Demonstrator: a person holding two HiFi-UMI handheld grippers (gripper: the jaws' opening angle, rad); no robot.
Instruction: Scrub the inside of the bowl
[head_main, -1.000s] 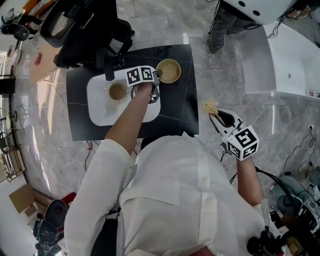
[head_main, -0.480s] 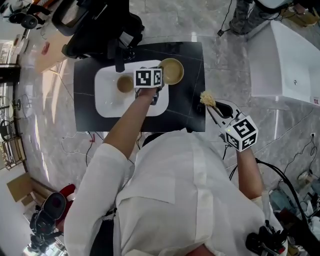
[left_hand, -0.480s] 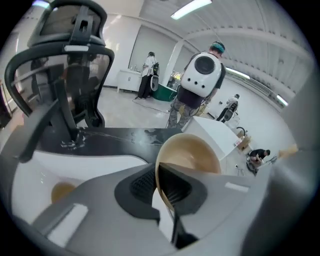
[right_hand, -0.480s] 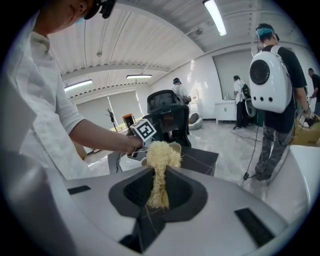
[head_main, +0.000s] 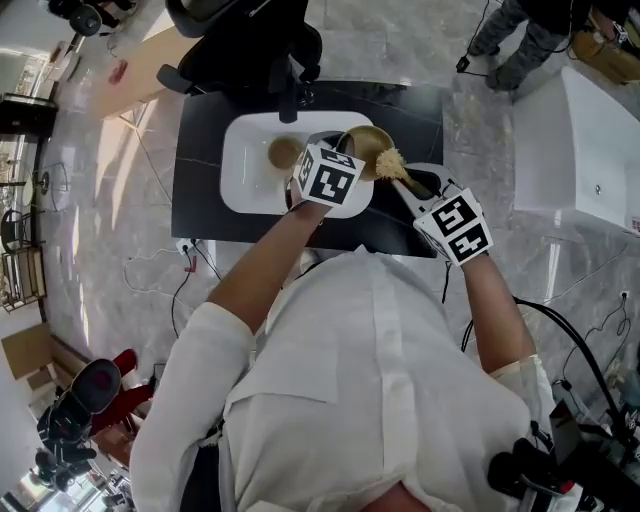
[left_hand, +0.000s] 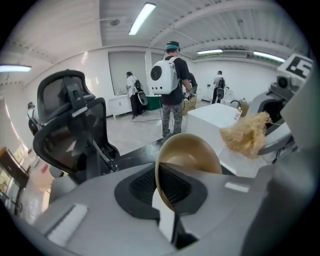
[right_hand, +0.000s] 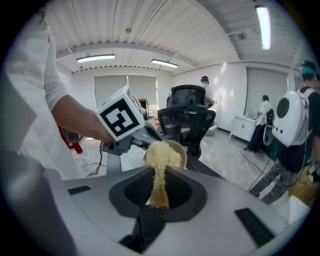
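A tan bowl (head_main: 366, 143) hangs tilted on its edge over the black table (head_main: 200, 190), its rim pinched by my left gripper (head_main: 343, 156). In the left gripper view the bowl (left_hand: 192, 157) stands between the jaws, with its hollow facing right. My right gripper (head_main: 405, 184) is shut on the stem of a straw-coloured fibre scrubber (head_main: 388, 160). The scrubber's tuft is at the bowl's opening. The right gripper view shows the scrubber (right_hand: 161, 160) reaching to the bowl (right_hand: 176, 149), but contact is not clear. The left gripper view shows the tuft (left_hand: 247, 134) just right of the rim.
A white tray (head_main: 248, 185) lies on the table with a small brown cup (head_main: 285, 152) on it. A black office chair (head_main: 250, 40) stands at the table's far side. A white cabinet (head_main: 585, 140) is on the right. Cables lie on the floor (head_main: 190, 255). People stand in the background (left_hand: 170, 85).
The left gripper has raised and tilted the bowl off the table. The right gripper has swung left, carrying the scrubber from beside the table to the bowl's opening.
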